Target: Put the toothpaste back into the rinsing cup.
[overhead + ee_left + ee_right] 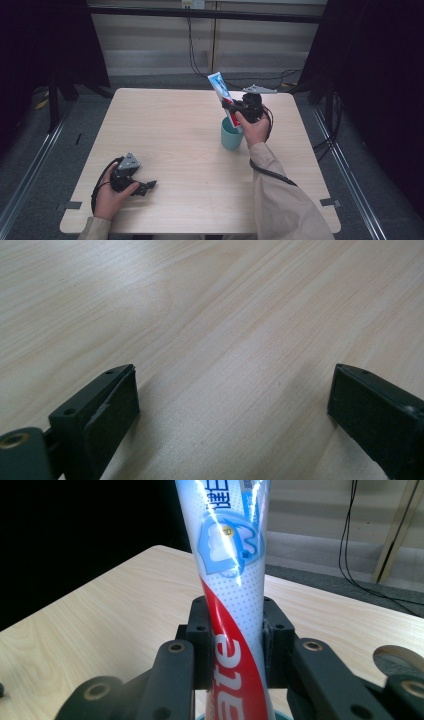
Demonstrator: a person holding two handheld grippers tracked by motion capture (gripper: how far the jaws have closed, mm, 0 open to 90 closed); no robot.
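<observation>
A white, blue and red toothpaste tube (223, 96) stands tilted over a teal cup (230, 135) at the table's right middle. My right gripper (234, 106) is shut on the tube above the cup. In the right gripper view the two black jaws press on both sides of the toothpaste tube (232, 610), and the teal cup's rim (280, 716) peeks out at the bottom edge. My left gripper (146, 188) rests on the table near the front left, open. In the left gripper view my left gripper (232, 405) has its jaws wide apart with bare wood between them.
The light wooden table (170, 130) has bare room in its middle and at its far left. Dark floor and metal rails surround it. Cables hang along the back wall beyond the far edge.
</observation>
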